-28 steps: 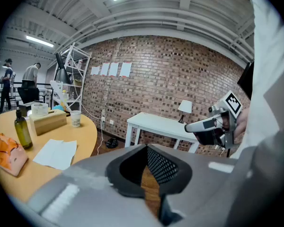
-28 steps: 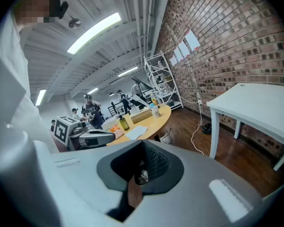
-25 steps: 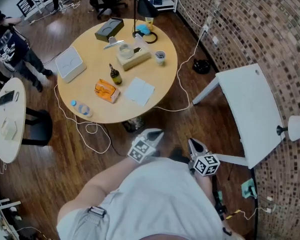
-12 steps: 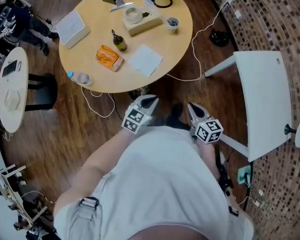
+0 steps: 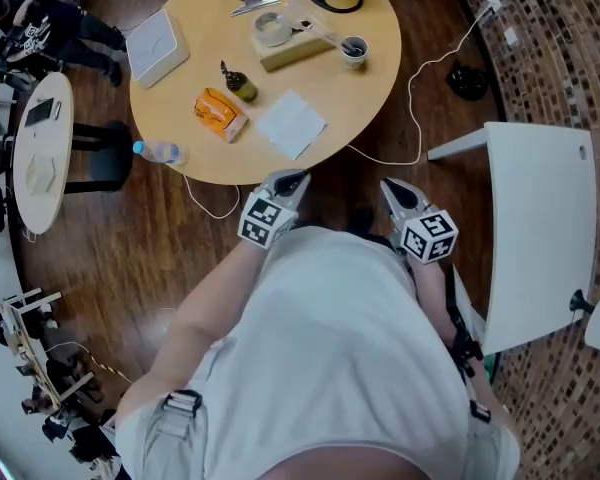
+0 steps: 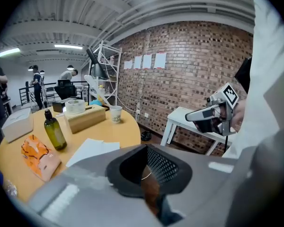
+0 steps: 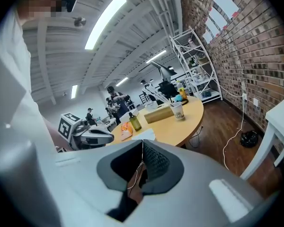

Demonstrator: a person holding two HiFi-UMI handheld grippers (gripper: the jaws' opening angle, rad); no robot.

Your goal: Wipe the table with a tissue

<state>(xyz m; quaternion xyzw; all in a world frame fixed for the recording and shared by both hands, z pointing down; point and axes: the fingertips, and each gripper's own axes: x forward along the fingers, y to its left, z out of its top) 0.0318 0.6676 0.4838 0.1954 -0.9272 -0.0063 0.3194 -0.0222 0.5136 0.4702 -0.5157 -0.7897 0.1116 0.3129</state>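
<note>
On the near part of the round table of light yellow wood [image 5: 370, 88], a little right of an orange snack packet [image 5: 218, 115], lies the thin white paper tissue [image 5: 291, 123], flat and with nothing touching it. Both tongs are well apart from it, in front of the person's body just beyond the near edge of the table. The left gripper [image 5: 294, 178] has its jaws pressed together with nothing between them, and the right gripper [image 5: 389, 184] also shows its jaws meeting in one line, with nothing held. I judge the tissue to be very light, soft and easy to tear or crumple. It will probably slide on the smooth wood rather than lift, so one free corner or the near edge seems the best place to pinch it. The sheet looks almost square, so I cannot tell a clear long axis. It is turned like a diamond, with one corner pointing near, toward the person, and the opposite one far, toward the middle of the table.
</note>
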